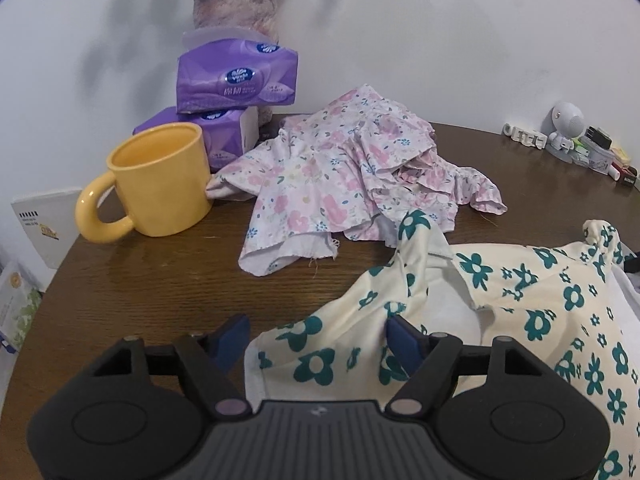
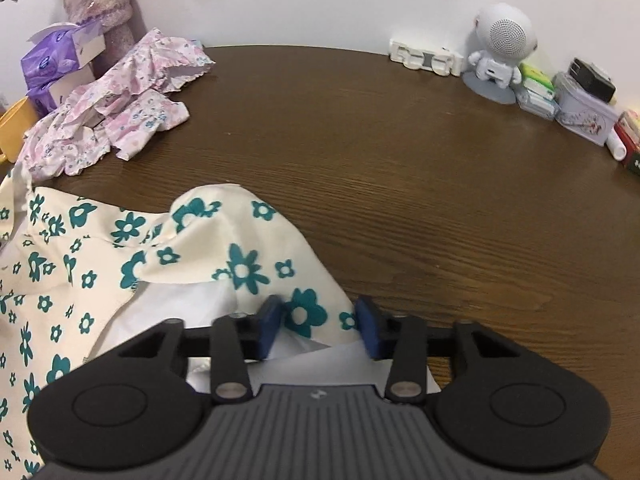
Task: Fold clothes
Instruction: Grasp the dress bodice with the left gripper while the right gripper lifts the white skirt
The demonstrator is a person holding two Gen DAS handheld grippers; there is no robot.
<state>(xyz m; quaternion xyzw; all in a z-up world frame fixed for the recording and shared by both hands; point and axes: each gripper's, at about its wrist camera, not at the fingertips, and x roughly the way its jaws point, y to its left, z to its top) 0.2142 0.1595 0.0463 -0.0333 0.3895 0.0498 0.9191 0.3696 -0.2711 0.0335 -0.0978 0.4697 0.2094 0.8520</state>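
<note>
Table (image 2: 420,184): dark brown wood grain, low sheen. Cream garment with teal flowers (image 1: 540,304): thin matt woven cloth, white reverse. Pink floral garment (image 1: 340,176): light crumpled cloth, frayed hem. Yellow mug (image 1: 160,184): smooth glazed ceramic. Tissue packs (image 1: 238,80): glossy purple plastic film. Left gripper (image 1: 316,332): matt black plastic, blue pads.

left gripper (image 1: 316,338) fingers spread wide, right gripper (image 2: 320,326) fingers narrower, both tilted down

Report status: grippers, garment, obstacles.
Left hand-held gripper open, straddling green-flower garment edge. Right hand-held gripper open around its corner. Pink garment, mug nearby.
</note>
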